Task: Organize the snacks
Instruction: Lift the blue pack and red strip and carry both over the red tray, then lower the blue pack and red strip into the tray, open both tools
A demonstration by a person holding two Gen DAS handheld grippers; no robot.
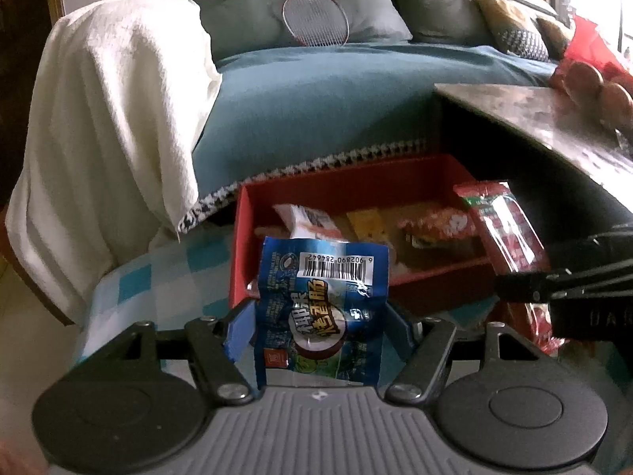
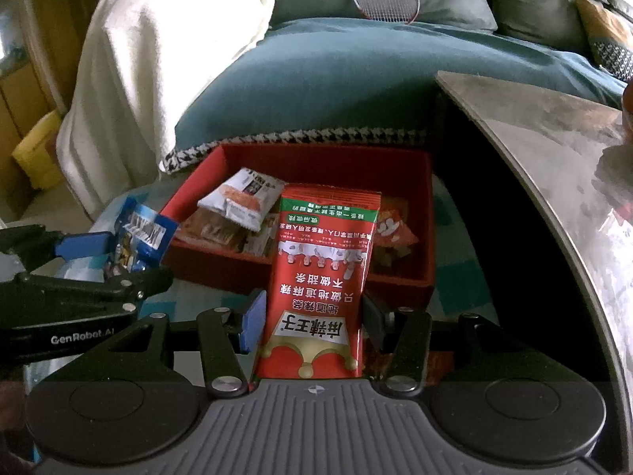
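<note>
My left gripper (image 1: 318, 326) is shut on a blue snack packet (image 1: 322, 308) with a barcode, held upright in front of the red box (image 1: 253, 213). The same blue snack packet (image 2: 140, 233) and the left gripper (image 2: 108, 261) show at the left of the right wrist view. My right gripper (image 2: 312, 322) is shut on a tall red snack packet (image 2: 322, 289), upright just before the red box (image 2: 429, 213). That red snack packet (image 1: 504, 225) hangs over the box's right side in the left wrist view, with the right gripper (image 1: 526, 285) below it. Several snack packs (image 2: 241, 202) lie inside the box.
The box sits on a blue-checked cloth (image 1: 130, 289) beside a sofa with a teal cover (image 1: 316, 107) and a white blanket (image 1: 114, 118). A dark table top (image 2: 554, 146) juts in at right. A badminton racket (image 1: 316, 19) leans on the cushions.
</note>
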